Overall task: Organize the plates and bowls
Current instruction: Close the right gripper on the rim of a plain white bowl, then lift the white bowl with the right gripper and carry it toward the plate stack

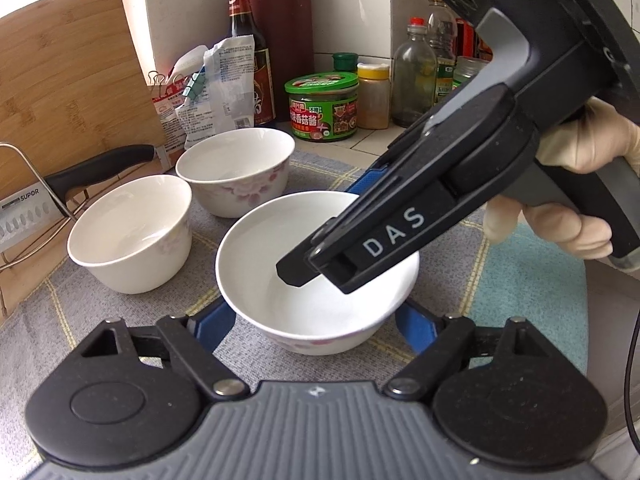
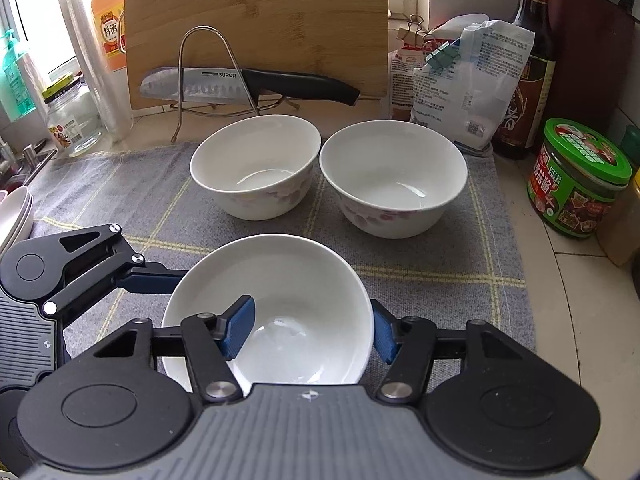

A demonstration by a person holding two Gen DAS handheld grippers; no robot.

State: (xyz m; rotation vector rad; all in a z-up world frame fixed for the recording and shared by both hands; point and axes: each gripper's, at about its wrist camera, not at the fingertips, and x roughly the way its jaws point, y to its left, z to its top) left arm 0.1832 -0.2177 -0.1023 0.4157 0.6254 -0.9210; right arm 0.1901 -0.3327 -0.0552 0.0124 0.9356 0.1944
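While our right hand-held gripper (image 2: 312,330) straddles the near bowl's (image 2: 280,272) rim unclenched, our left hand-held gripper (image 1: 316,316) brackets its sides, released. Squeezing unevenly could tip it toward the two far bowls (image 2: 256,164).

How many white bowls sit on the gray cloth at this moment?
3. The near bowl sits between both grippers' fingers; the back-left bowl and back-right bowl stand side by side behind it. Stacked dishes at the left edge aren't counted.

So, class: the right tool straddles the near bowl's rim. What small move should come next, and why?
Probably close the right tool on the near bowl. One blue pad sits inside its rim and the other outside, with a gap between them, so the wall is not yet gripped. The left tool is open around the bowl's sides.
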